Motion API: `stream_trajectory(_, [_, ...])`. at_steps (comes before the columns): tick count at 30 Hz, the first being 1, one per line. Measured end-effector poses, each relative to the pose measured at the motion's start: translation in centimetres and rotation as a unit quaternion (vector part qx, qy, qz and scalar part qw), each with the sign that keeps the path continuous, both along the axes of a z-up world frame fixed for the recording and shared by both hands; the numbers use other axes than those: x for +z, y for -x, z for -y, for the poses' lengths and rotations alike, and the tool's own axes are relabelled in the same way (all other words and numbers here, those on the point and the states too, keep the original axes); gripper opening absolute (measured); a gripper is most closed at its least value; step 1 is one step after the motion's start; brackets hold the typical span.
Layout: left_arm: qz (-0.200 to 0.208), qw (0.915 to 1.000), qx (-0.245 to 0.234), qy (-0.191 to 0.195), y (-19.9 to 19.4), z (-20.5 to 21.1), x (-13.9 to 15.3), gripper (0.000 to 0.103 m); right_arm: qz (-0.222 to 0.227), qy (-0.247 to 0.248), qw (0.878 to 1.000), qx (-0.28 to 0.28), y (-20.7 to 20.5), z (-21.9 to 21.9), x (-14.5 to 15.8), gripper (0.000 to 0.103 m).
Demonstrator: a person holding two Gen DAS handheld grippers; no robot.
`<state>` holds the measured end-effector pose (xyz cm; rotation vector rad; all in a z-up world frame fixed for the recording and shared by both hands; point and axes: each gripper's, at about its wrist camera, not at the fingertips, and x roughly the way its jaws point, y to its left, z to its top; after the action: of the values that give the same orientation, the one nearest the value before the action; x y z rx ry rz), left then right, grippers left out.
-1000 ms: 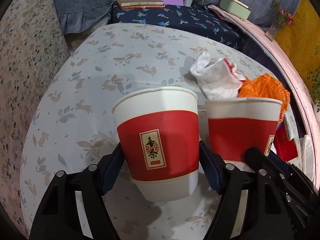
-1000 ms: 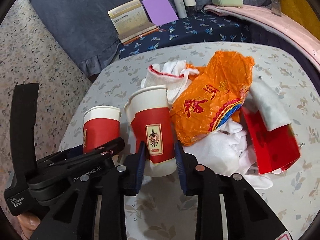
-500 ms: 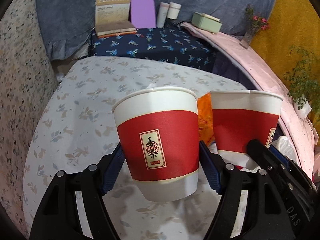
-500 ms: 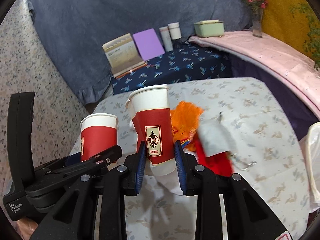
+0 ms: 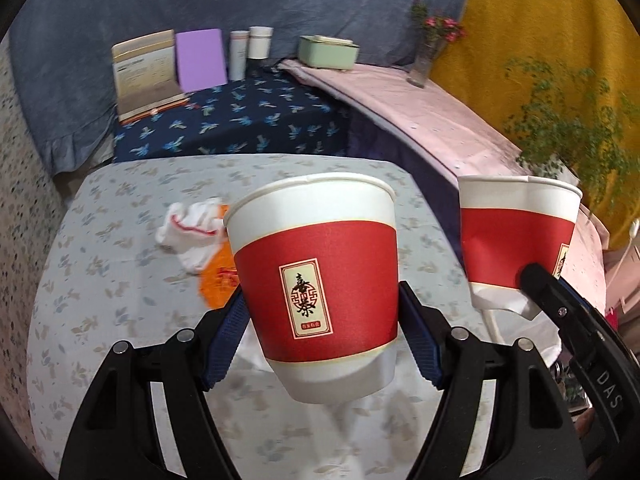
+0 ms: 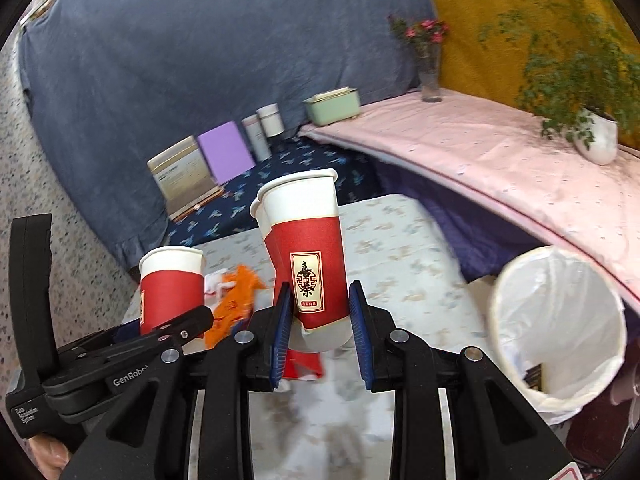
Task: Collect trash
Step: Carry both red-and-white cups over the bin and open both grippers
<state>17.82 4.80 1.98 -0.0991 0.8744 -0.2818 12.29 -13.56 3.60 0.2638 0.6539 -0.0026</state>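
Observation:
My left gripper (image 5: 320, 332) is shut on a red-and-white paper cup (image 5: 320, 300), held upright above the floral tablecloth (image 5: 120, 280). The right gripper (image 6: 320, 320) is shut on a second, squashed cup (image 6: 308, 252), which shows at the right of the left wrist view (image 5: 516, 240). In the right wrist view the left gripper's cup (image 6: 172, 284) hangs to the left. Behind the cups, a white rag (image 5: 192, 228), an orange wrapper (image 5: 218, 276) and a red packet (image 6: 304, 364) lie on the table. A bin with a white liner (image 6: 560, 320) stands open to the right of the table.
Beyond the table, a dark blue floral bench (image 5: 248, 120) carries a book, a purple board, two tins and a green box (image 5: 328, 52). On the right, a pink-covered ledge (image 6: 500, 152) holds a flower vase (image 6: 430, 76) and a potted plant (image 6: 596, 136).
Both grippers have risen with their cups and swung right, away from the trash pile. The lined bin has come into the right wrist view.

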Motion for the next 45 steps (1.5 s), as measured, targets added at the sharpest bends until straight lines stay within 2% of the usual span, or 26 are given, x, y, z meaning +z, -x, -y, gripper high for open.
stream_trajectory(12, [0.019, 0.9946, -0.101, -0.011, 2.3, 12.6, 1.0, 0.069, 0.011, 0.024, 0.994, -0.108, 5.0, 12.0, 0.7, 0.027])
stream_trajectory(23, [0.024, 0.9839, -0.175, -0.023, 3.7, 21.6, 0.2, 0.069, -0.002, 0.028, 0.984, -0.173, 8.0, 19.3, -0.7, 0.027])
stream_trajectory(30, [0.026, 0.9772, -0.208, -0.031, 3.9, 25.4, -0.4, 0.069, -0.011, 0.023, 0.981, -0.194, 8.6, 22.3, -1.7, 0.027])
stream_trajectory(38, [0.017, 0.9729, -0.227, -0.038, 3.8, 28.0, -1.7, 0.070, -0.016, 0.023, 0.976, -0.214, 8.4, 24.1, -2.4, 0.030])
stream_trajectory(39, [0.017, 0.9727, -0.228, -0.039, 3.8, 28.2, -1.9, 0.073, -0.018, 0.023, 0.976, -0.217, 8.3, 24.2, -2.5, 0.031])
stream_trajectory(40, [0.017, 0.9729, -0.227, -0.042, 3.7, 28.4, -2.0, 0.080, -0.018, 0.023, 0.975, -0.220, 8.3, 24.4, -2.6, 0.035])
stream_trajectory(41, [0.020, 0.9738, -0.223, -0.042, 3.7, 28.4, -2.1, 0.082, -0.018, 0.023, 0.975, -0.222, 8.3, 24.5, -2.6, 0.039])
stream_trajectory(43, [0.023, 0.9747, -0.219, -0.041, 3.6, 28.3, -2.2, 0.084, -0.013, 0.024, 0.974, -0.226, 8.5, 24.6, -2.5, 0.046])
stream_trajectory(45, [0.020, 0.9751, -0.216, -0.043, 3.4, 28.3, -2.3, 0.084, -0.011, 0.025, 0.974, -0.226, 8.6, 24.5, -2.4, 0.046])
